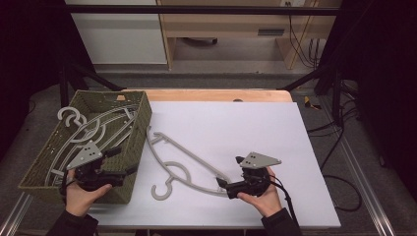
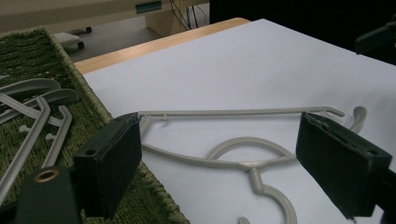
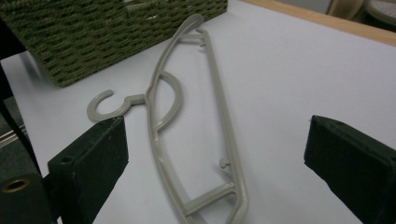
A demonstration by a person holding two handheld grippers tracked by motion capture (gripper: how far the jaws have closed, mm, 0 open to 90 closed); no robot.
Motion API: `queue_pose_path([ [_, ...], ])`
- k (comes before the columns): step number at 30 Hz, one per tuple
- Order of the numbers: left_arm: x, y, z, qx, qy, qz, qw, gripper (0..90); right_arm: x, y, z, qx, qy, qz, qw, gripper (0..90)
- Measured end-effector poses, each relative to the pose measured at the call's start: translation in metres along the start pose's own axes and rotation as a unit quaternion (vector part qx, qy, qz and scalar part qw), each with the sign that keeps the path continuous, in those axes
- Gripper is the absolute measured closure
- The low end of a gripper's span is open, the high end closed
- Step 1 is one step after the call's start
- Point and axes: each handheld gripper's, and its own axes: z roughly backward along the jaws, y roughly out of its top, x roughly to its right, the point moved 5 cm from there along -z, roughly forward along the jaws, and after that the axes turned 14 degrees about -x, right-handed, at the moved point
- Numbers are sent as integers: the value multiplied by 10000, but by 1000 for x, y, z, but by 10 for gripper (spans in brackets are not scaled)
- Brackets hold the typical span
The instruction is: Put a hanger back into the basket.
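One grey plastic hanger (image 1: 184, 164) lies flat on the white surface (image 1: 255, 128), just beside the near right corner of the woven green basket (image 1: 135, 147), its hook curled toward my side. I judge the job is to get it into that basket, where several like hangers (image 1: 98, 130) already lie stacked, one hook poking over the far left rim. My right hand-held gripper (image 1: 223, 186) sits low at the hanger's right end, jaws spread wide and holding nothing; from the right gripper view the hanger (image 3: 205, 116) runs away between the two black pads (image 3: 91, 156), so I read this as lining up on the end bar before closing. My left hand-held gripper (image 1: 129, 169) hangs over the basket's near right wall, likewise wide open and empty, and in the left gripper view the hanger (image 2: 243, 149) lies beyond its pads with the hook pointing toward me. I think the left waits there because it is the natural place to receive or steady the hook end.
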Motion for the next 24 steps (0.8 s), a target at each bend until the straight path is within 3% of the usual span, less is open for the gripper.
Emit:
queue_pose_path([
  [10,-3,-1,1,-10,44,-39,10000,123,-24,-2,-48,-710,221,243,9969,127],
  [17,-3,1,4,21,56,-39,10000,117,-34,-10,-76,-1130,277,493,9920,275],
  [24,-4,0,5,21,42,-17,10000,119,-38,-17,-88,-1492,363,649,9860,469],
])
